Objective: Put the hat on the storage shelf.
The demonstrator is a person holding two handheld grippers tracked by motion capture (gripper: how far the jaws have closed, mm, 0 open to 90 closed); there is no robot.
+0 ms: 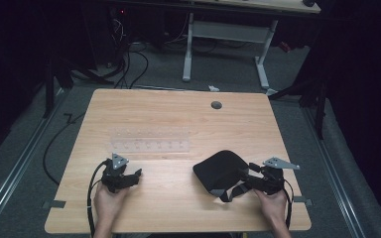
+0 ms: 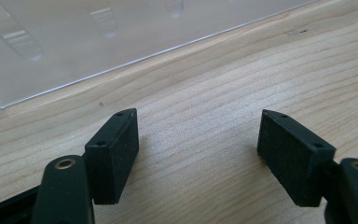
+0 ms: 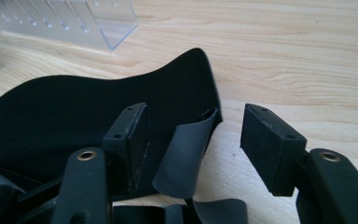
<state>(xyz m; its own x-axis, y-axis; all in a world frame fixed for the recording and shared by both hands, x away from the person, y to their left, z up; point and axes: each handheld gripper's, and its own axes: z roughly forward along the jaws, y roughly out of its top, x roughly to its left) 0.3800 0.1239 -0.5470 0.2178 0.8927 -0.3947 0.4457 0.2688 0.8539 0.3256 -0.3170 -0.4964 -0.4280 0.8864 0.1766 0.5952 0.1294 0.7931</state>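
Here we count one black fabric pouch lying flat on the wooden table, toward its near right part, with one grey strap curling up from the pouch's near edge. Beyond the pouch and to its left sits one clear plastic rack, well apart from it. We see two grippers and two hands. The right gripper lies at the pouch's right edge, pointing left across it; its jaws stand wide apart, one jaw over the black fabric, the other over bare wood just beside the pouch, and the grey strap rises loose between them with neither pad pressing on it. The right hand holds that gripper from the near side of the pouch. The left gripper rests left of the pouch, well apart from it and just short of the rack; its jaws are spread wide over bare wood with nothing between them, and the left hand grasps it from behind.
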